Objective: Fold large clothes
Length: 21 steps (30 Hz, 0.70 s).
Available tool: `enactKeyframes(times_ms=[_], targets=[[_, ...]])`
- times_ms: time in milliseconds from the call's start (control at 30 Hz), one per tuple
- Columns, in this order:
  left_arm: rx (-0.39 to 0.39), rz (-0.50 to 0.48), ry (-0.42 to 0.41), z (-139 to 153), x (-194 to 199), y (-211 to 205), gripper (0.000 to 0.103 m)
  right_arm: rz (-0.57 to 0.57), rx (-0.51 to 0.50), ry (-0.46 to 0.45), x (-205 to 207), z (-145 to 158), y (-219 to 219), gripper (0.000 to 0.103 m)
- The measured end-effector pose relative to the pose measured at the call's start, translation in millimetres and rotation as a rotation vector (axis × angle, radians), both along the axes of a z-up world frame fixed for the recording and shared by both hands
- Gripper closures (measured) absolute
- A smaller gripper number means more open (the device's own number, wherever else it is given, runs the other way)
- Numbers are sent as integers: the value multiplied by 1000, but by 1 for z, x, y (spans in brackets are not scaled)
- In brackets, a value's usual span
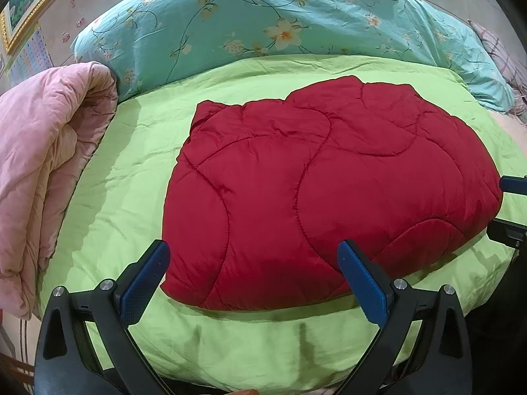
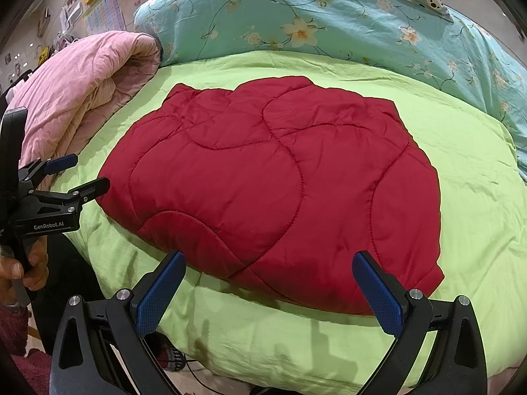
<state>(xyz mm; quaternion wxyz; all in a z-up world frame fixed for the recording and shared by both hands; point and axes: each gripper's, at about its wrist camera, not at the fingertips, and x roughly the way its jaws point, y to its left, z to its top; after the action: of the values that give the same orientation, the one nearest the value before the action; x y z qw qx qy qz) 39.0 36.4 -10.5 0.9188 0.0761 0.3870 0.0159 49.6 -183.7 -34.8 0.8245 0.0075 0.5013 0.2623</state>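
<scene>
A red quilted garment (image 1: 322, 191) lies folded into a compact bundle on the green sheet (image 1: 131, 171); it also shows in the right wrist view (image 2: 270, 184). My left gripper (image 1: 253, 263) is open and empty, its blue pads hovering over the bundle's near edge. It also appears at the left of the right wrist view (image 2: 87, 172), held by a hand. My right gripper (image 2: 268, 271) is open and empty over the bundle's near edge. Its fingertips (image 1: 510, 184) show at the right edge of the left wrist view.
A rolled pink quilt (image 1: 46, 164) lies at the left of the bed. A teal floral duvet (image 1: 263, 23) runs along the back. The bed's front edge (image 1: 263, 355) drops off just below the grippers.
</scene>
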Motion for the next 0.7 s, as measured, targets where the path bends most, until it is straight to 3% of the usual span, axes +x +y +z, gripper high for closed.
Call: enactKeyframes(times_ms=[700], targets=[[-8, -8, 2, 1, 1, 1, 1, 8, -4, -5, -2, 1, 1, 1]])
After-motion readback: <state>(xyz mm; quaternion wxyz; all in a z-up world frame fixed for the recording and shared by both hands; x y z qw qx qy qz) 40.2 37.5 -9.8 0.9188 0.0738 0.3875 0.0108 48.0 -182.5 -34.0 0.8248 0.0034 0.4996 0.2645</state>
